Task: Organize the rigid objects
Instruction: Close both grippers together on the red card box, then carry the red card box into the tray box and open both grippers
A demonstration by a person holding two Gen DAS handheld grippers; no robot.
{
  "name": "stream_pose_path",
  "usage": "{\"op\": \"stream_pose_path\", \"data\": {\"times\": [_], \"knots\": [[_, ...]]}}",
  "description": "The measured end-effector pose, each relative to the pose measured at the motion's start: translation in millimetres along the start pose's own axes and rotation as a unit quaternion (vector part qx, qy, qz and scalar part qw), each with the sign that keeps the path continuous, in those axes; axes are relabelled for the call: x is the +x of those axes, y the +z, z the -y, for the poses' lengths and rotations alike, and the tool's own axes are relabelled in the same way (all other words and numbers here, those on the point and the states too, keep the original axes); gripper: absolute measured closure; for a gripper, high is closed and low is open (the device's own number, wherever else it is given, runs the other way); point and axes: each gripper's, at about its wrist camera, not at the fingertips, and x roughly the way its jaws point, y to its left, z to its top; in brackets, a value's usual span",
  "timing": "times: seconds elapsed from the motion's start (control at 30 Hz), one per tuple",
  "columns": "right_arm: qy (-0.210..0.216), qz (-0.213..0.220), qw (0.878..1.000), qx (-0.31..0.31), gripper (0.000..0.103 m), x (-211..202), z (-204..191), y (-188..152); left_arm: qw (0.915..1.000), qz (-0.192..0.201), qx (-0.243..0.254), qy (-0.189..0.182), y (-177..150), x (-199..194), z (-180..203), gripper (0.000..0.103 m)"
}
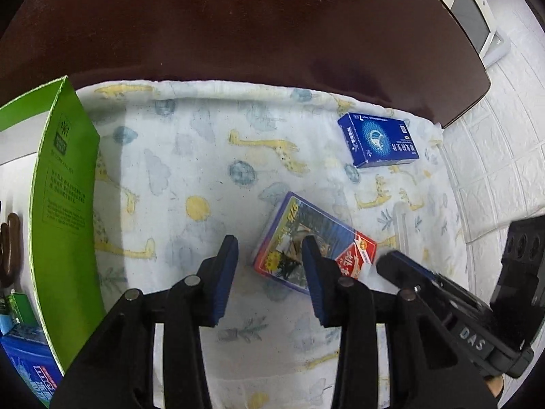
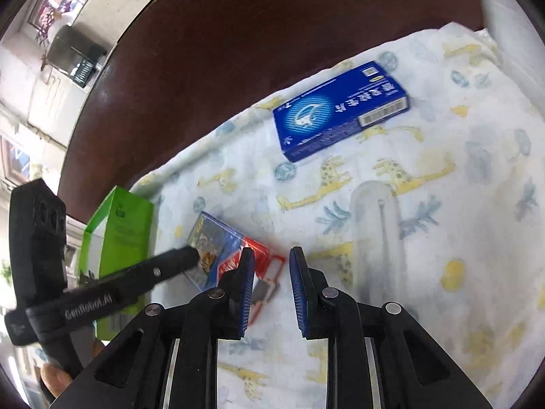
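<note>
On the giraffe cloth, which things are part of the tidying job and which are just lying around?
For the job:
card box
blue box
clear tube
green box

Just there:
giraffe cloth
brown table
white appliance

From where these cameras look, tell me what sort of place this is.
Most likely a home, probably a dining or living area. A dark wooden table carries a giraffe-print cloth with a blue medicine box lying on it, and a window with potted plants shows behind.
</note>
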Motion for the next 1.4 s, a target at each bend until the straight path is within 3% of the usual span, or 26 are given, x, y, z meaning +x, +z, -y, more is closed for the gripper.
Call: {"op": "stream_pose_path", "data": {"times": [0.17,0.27,0.33,0.6,0.7,0.87,0.97,1.17,1.4], "knots": [[0.022,-0.024,0.999,0.021,0.079,0,-9,-17,0.9994,-0.011,0.000,-0.031,3,10,5,0.063],[0.021,-0.025,0.999,0.015,0.078,12,-11,-15,0.9997,-0.004,0.022,-0.012,-7,5,15,0.064],[0.008,-0.017,1.000,0.004,0.072,13,-12,-10,0.9996,-0.008,0.018,-0.022,-14,0,14,0.071],[-0.003,-0.024,0.997,-0.078,0.071,19,-21,6,0.9998,0.005,0.015,-0.012,-26,-5,14,0.070],[-0.012,-0.020,0.996,-0.087,0.071,16,-22,1,0.9998,0.006,0.012,-0.016,-22,-2,14,0.068],[0.002,-0.024,0.997,-0.076,0.070,26,-20,3,0.9997,0.009,0.012,-0.022,-24,-1,14,0.072],[0.001,-0.027,0.995,-0.094,0.070,22,-25,2,0.9985,0.037,0.038,-0.012,-30,-18,22,0.073],[0.026,0.025,0.992,-0.121,0.070,-16,-55,-1,0.9919,0.107,0.068,0.008,-30,-80,24,0.072],[0.067,0.064,0.977,-0.192,0.070,-40,-136,-13,0.9785,0.189,0.059,0.057,-48,-156,-29,0.072]]}}
